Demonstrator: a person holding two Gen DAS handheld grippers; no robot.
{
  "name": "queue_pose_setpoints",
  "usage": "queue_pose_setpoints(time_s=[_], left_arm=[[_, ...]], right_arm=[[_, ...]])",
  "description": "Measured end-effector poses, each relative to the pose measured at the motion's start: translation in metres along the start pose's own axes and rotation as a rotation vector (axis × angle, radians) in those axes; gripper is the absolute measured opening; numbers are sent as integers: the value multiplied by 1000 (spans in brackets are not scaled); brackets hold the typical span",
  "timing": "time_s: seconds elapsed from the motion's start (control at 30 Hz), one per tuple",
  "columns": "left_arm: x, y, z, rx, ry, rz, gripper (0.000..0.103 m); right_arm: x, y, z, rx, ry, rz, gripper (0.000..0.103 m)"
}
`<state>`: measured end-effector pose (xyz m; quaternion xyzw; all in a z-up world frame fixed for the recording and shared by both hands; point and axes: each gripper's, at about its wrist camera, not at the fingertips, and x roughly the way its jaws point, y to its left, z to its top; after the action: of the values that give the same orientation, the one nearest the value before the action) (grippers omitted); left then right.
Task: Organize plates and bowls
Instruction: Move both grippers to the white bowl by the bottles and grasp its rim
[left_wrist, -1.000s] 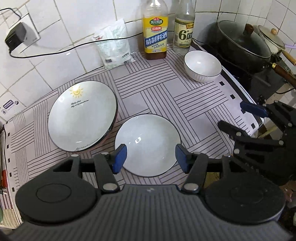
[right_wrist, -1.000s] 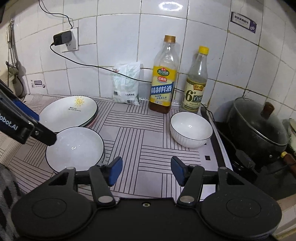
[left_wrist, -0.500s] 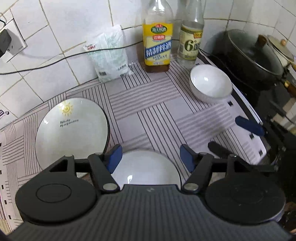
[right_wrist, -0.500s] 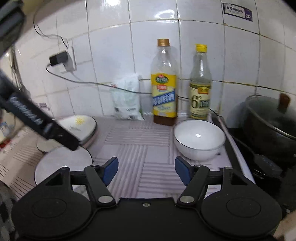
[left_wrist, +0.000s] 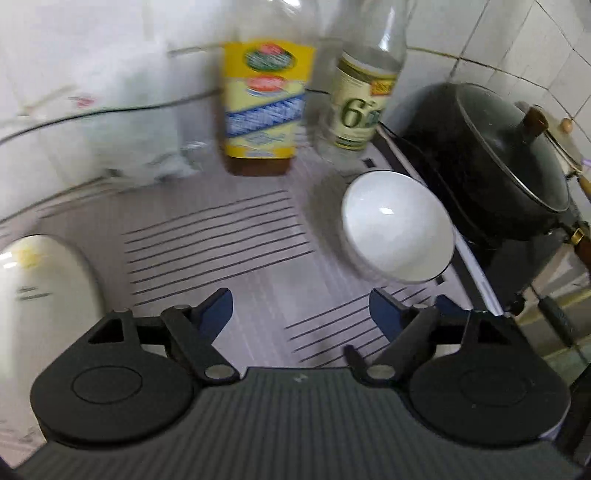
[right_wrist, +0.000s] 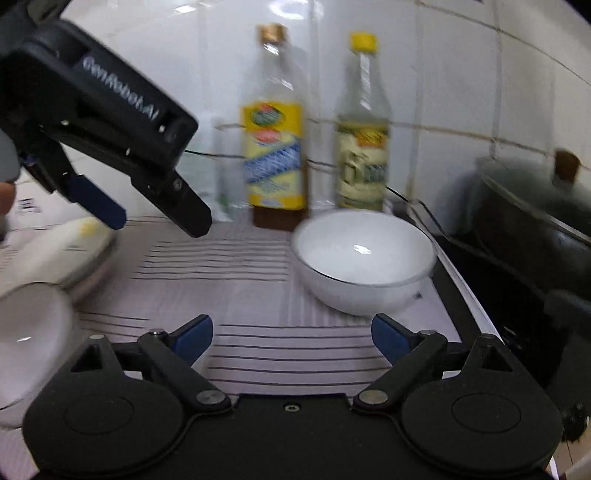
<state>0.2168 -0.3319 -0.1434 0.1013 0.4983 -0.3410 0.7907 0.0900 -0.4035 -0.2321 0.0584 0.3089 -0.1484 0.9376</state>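
Both claws have come nearer to the white bowl (right_wrist: 364, 258) since the earlier frames, and their jaws have just been opening. The left claw (left_wrist: 301, 310) and the right claw (right_wrist: 291, 338) stand wide with nothing between them. The bowl sits on the desk (right_wrist: 240, 280) just beside the black pot (left_wrist: 495, 155); I think a fast approach may push it against the pot or the bottles (right_wrist: 275, 125).

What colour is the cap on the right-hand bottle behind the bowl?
Yellow; the cap shows only in the right wrist view, above the bowl.
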Motion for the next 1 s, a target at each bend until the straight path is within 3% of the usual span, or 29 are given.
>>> queue_pose_setpoints(time_s=[0.17, 0.3, 0.47, 0.6, 0.7, 1.0], left_arm=[[35, -13, 15, -29, 13, 5, 74], [56, -15, 22, -83, -16, 54, 72], [70, -14, 26, -98, -1, 31, 48], [72, -19, 29, -73, 11, -14, 20], [74, -24, 31, -60, 15, -22, 11], [67, -24, 25, -27, 40, 1, 11]], right_arm=[[19, -13, 3, 18, 26, -40, 95], [30, -22, 6, 44, 37, -54, 95], [38, -24, 8, 66, 33, -57, 95], [48, -22, 10, 72, 35, -69, 95], [52, -22, 10, 93, 32, -77, 95], [55, -27, 13, 139, 17, -76, 95]])
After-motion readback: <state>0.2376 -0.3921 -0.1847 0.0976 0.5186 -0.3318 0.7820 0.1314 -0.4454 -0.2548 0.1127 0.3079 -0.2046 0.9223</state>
